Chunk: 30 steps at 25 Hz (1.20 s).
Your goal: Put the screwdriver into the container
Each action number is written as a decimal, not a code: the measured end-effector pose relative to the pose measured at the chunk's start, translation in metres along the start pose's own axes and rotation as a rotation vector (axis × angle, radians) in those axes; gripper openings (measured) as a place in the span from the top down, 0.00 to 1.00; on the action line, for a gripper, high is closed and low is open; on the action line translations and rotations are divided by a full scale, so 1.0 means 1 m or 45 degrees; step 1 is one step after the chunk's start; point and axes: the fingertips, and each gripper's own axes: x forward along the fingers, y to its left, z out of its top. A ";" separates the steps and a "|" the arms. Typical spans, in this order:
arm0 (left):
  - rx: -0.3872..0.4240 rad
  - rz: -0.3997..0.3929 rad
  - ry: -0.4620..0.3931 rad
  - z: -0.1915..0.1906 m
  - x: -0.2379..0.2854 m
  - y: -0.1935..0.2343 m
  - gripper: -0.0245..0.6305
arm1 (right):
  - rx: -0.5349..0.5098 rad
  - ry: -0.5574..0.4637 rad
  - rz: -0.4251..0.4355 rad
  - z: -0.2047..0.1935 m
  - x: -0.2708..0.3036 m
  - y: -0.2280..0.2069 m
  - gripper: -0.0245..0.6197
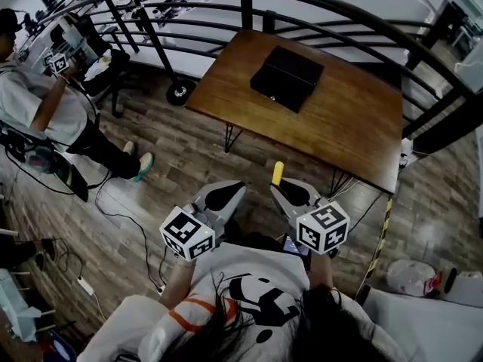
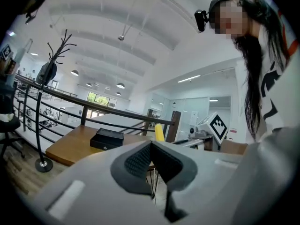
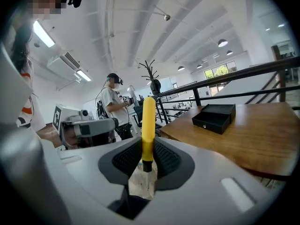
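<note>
My right gripper point(image 3: 148, 154) is shut on a screwdriver point(image 3: 148, 125) with a yellow handle, which stands upright between the jaws with its metal tip pointing down. In the head view the yellow handle point(image 1: 278, 173) pokes up past the right gripper point(image 1: 290, 193), short of the table's near edge. The container is a black box point(image 1: 287, 77) lying on the brown wooden table point(image 1: 355, 119); the same box point(image 3: 214, 116) shows ahead and to the right in the right gripper view. My left gripper point(image 2: 151, 159) is shut with nothing in it, beside the right one.
A black curved railing point(image 1: 317, 6) runs behind and around the table. A person point(image 1: 53, 115) holding another gripper stands at the left on the wood floor. Cables point(image 1: 121, 217) lie on the floor to my left. A coat stand point(image 2: 47, 74) rises by the railing.
</note>
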 end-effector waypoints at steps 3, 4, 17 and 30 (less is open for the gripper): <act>-0.002 -0.011 0.007 0.000 0.003 0.002 0.96 | 0.022 -0.002 -0.011 -0.002 0.000 -0.003 0.81; -0.001 -0.015 0.006 0.001 0.004 0.003 0.96 | 0.028 -0.004 -0.016 -0.002 -0.001 -0.005 0.81; -0.024 -0.100 0.071 0.002 0.066 0.048 0.96 | 0.119 0.007 -0.107 0.007 0.021 -0.067 0.81; -0.031 -0.247 0.128 0.032 0.176 0.176 0.96 | 0.214 0.054 -0.226 0.061 0.116 -0.175 0.81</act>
